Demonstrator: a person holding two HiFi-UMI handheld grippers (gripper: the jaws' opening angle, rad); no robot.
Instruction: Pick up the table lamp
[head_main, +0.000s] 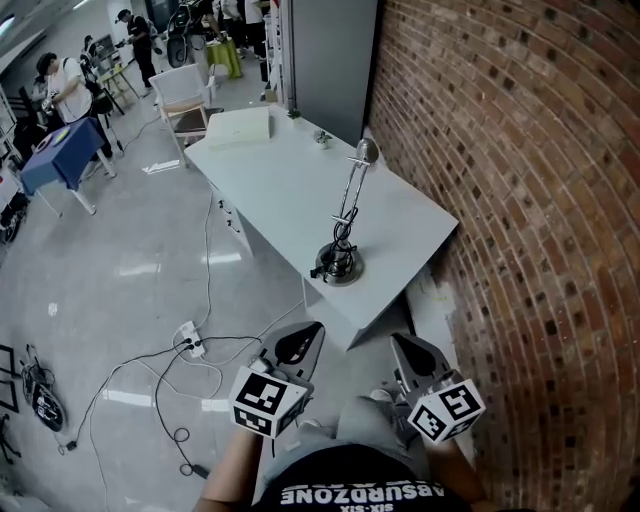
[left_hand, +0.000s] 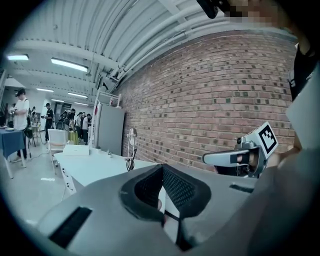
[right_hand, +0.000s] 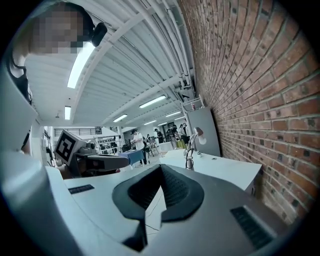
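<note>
A silver table lamp (head_main: 344, 215) stands upright on the white table (head_main: 280, 190), its round base near the table's front edge and its black cord coiled round the stem. It shows small and far off in the left gripper view (left_hand: 131, 149) and in the right gripper view (right_hand: 192, 148). My left gripper (head_main: 312, 330) and right gripper (head_main: 398, 343) are held close to my body, short of the table, both shut with nothing between their jaws. The lamp is well ahead of both.
A brick wall (head_main: 520, 170) runs along the right of the table. A flat white box (head_main: 238, 127) lies at the table's far end. Cables and a power strip (head_main: 190, 340) lie on the floor at left. People, chairs and a blue-covered table (head_main: 60, 150) are far back.
</note>
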